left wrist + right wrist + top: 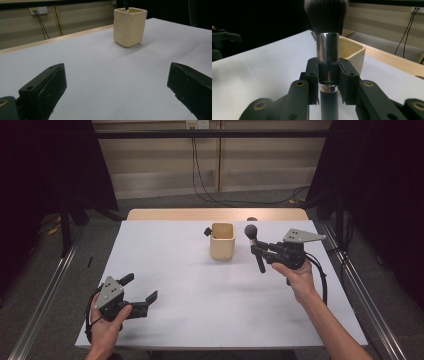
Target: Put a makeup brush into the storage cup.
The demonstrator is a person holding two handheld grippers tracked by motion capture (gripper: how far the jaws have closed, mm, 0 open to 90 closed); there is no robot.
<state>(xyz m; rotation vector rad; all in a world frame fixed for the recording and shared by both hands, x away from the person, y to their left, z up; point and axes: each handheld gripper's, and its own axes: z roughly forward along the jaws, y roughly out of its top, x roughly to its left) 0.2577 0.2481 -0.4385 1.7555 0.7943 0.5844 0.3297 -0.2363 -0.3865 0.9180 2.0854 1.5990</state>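
Makeup brush [254,245] pinched at its metal collar by the right gripper [261,251], bristles up, held just right of the cream cup [222,241] and off the worktop [200,290], likely for dropping in handle-first. Left gripper [141,292] parked well nearer than the cup, fingers [43,87] spread on nothing, probably waiting.

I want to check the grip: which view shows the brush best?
The right gripper view: the brush is close, its metal collar clamped in the right claw. The high view shows it small; the left gripper view gives no clear sight of it.
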